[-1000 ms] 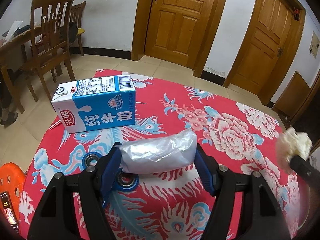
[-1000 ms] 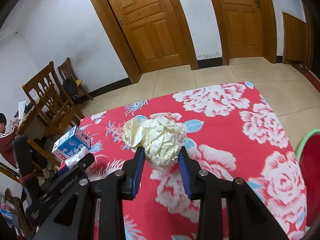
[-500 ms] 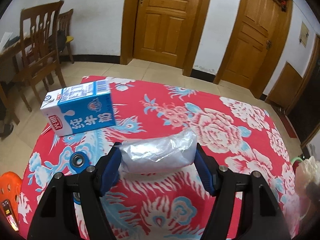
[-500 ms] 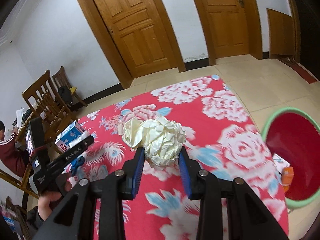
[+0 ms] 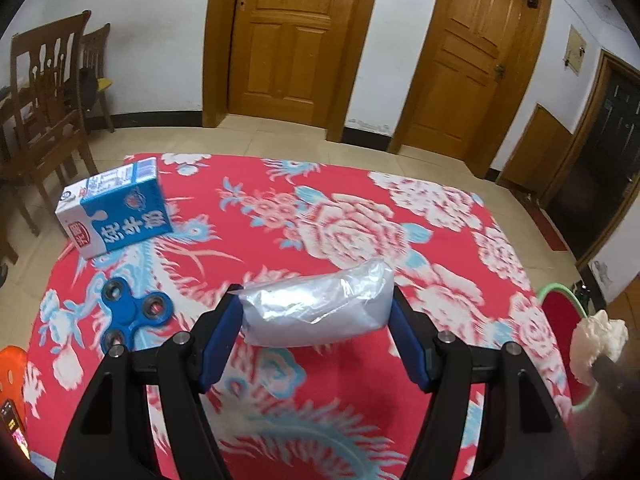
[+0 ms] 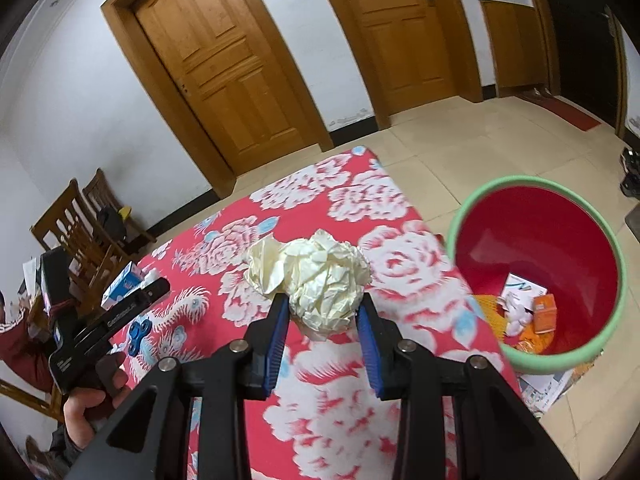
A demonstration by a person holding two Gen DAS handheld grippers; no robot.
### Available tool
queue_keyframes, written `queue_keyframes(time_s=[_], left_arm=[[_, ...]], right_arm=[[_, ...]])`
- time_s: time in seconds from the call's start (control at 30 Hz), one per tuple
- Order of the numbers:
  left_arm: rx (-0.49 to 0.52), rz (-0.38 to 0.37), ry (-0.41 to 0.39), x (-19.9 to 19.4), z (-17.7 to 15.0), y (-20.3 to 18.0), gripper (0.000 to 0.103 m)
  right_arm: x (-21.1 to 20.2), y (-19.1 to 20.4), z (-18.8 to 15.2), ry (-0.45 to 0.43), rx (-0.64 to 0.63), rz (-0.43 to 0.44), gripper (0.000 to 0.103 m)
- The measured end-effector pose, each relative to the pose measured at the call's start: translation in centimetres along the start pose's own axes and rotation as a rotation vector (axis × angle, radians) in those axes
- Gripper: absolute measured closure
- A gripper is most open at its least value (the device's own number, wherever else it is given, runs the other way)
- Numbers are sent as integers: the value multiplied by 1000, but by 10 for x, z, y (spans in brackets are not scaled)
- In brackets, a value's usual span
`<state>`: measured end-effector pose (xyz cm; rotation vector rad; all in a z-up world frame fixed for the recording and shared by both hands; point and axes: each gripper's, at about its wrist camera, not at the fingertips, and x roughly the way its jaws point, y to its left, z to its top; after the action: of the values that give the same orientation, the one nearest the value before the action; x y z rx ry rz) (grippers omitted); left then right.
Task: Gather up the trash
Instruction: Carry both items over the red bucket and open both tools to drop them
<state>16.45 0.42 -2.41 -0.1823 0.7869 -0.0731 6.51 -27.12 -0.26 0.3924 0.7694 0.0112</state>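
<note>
From the left wrist, the left gripper (image 5: 316, 316) is clamped on a clear plastic bag (image 5: 316, 310), its blue pads pressing the bag's two ends, and holds it above the near middle of the table (image 5: 248, 412) with its red flowered cloth. A milk carton (image 5: 114, 210) lies at the table's far left corner, and a blue spinner (image 5: 130, 314) rests near the left edge, just beside the left finger. Past the right edge a sliver of the bin (image 5: 560, 304) shows, with the paper ball (image 5: 596, 340) in front of it at the picture's margin. From the right wrist, the right gripper (image 6: 324, 312) is closed on that crumpled paper ball (image 6: 312, 276), pinched low so that most of the ball bulges above the pads. It hangs over the table's right edge, with the bin (image 6: 592, 350), red inside with a green rim, standing on the floor just beyond, apart from the gripper and already holding some scraps. The person's hand (image 6: 86, 408) and the left gripper (image 6: 154, 288) show at the left. The ball is not yet over the bin's mouth, so letting go now would likely drop it on the cloth or the floor beside the rim. The slick bag, held only by its ends, could slide out during the carry. The carton probably remains to be collected.
</note>
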Motion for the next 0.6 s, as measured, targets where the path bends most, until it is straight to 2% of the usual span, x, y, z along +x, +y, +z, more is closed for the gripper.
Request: queue_keyframes(time_s=[0.6], left_arm=[[45,-128,46,-28,-22,-53,32]], right_arm=[[-41,-56,-8,-61,104,-5,66]])
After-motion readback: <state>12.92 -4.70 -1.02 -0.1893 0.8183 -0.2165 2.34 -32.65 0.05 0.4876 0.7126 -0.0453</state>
